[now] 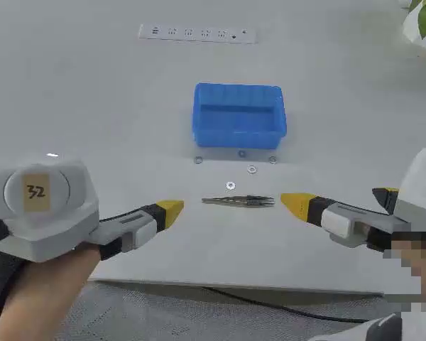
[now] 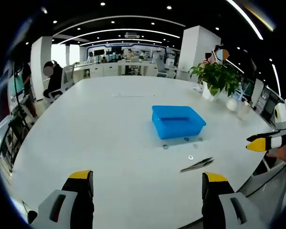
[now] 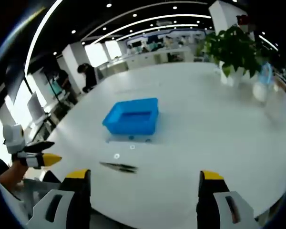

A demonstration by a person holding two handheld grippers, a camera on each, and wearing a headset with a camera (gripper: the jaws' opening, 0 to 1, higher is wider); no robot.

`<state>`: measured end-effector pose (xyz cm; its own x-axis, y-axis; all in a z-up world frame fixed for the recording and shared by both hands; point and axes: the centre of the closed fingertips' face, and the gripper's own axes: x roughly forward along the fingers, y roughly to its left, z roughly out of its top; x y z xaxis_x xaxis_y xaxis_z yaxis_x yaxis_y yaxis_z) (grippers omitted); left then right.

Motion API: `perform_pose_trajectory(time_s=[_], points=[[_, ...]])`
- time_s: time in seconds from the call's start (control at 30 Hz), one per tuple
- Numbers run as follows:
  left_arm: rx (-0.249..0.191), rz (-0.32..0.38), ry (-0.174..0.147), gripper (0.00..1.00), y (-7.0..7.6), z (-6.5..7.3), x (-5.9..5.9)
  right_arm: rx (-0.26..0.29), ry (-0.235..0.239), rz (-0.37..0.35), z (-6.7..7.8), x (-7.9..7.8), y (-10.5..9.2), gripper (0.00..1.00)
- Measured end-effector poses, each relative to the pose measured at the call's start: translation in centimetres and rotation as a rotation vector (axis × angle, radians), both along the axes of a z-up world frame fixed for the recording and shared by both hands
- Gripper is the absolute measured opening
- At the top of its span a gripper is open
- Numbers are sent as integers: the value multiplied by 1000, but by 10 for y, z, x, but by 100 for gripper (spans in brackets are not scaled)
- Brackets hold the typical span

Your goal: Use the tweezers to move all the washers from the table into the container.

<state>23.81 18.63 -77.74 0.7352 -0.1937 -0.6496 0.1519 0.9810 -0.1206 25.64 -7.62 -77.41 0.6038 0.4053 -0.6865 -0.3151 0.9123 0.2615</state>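
Before blue container (image 1: 238, 135), slim silver tweezers (image 1: 238, 201), tiny ring washers (image 1: 230, 186)

A yellow sticker (image 1: 35, 192) on the round top of the left gripper (image 1: 167, 210) reads "32". The number is handwritten in dark ink.

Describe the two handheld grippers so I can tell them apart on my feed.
The left gripper and right gripper look alike: grey-and-black jaws ending in yellow fingertips, on pale grey and white bodies. The left one's rounded white back end carries a yellow sticker marked 32. The right one's white body is cut off by the frame edge.
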Motion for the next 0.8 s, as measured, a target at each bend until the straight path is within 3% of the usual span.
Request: perform_pose_trajectory(time_s=[0.4,0.63,0.8], points=[[7,-13,0,98,0,1,0,-7,-7,-2,-1,2,0,91],[10,-15,-16,98,0,7,3,-19,-16,5,-2,3,0,91],[9,-24,-4,98,-3,5,3,-23,-17,17,-3,4,2,91]])
